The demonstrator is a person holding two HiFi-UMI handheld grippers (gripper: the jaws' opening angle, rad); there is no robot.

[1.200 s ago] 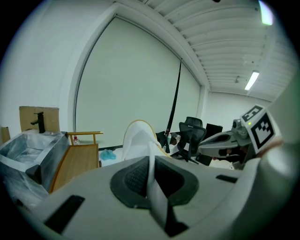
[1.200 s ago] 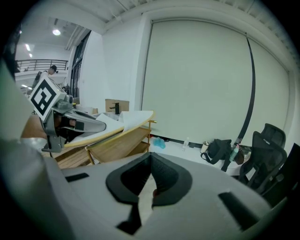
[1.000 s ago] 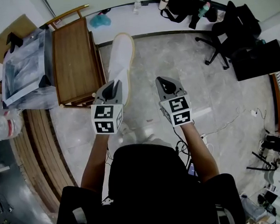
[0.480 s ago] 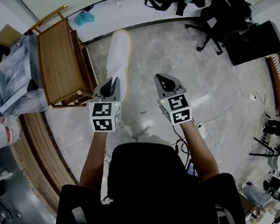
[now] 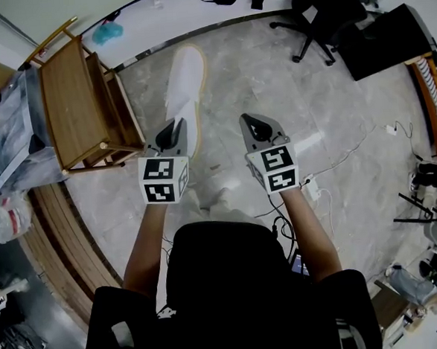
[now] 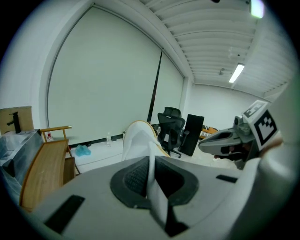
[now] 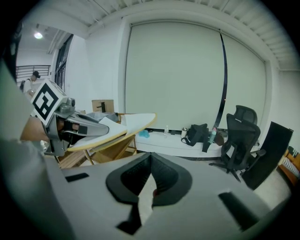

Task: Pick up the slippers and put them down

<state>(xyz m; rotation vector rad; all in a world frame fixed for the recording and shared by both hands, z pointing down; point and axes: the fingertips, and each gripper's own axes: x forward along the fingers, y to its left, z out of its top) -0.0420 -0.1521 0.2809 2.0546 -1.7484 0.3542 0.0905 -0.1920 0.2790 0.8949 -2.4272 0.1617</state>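
A long white slipper (image 5: pixel 183 89) with a tan sole edge hangs in the air above the marble floor, toe pointing away from me. My left gripper (image 5: pixel 172 130) is shut on its near end. In the left gripper view a thin white edge of the slipper (image 6: pixel 138 139) runs between the dark pads (image 6: pixel 133 178). My right gripper (image 5: pixel 254 123) is level with it on the right, jaws together, and I see nothing in them. In the right gripper view the slipper (image 7: pixel 127 123) juts out from the left gripper (image 7: pixel 70 125).
A wooden chair (image 5: pixel 76 105) stands to the left with a clear plastic box (image 5: pixel 7 136) beyond it. Black office chairs (image 5: pixel 319 10) and a black cabinet (image 5: pixel 384 35) are at the far right. Cables (image 5: pixel 344 157) trail over the floor near my right arm.
Both grippers have travelled across the room together with the slipper. In the head view the wooden chair and the box have slid left. The left grip on the slipper is unchanged.
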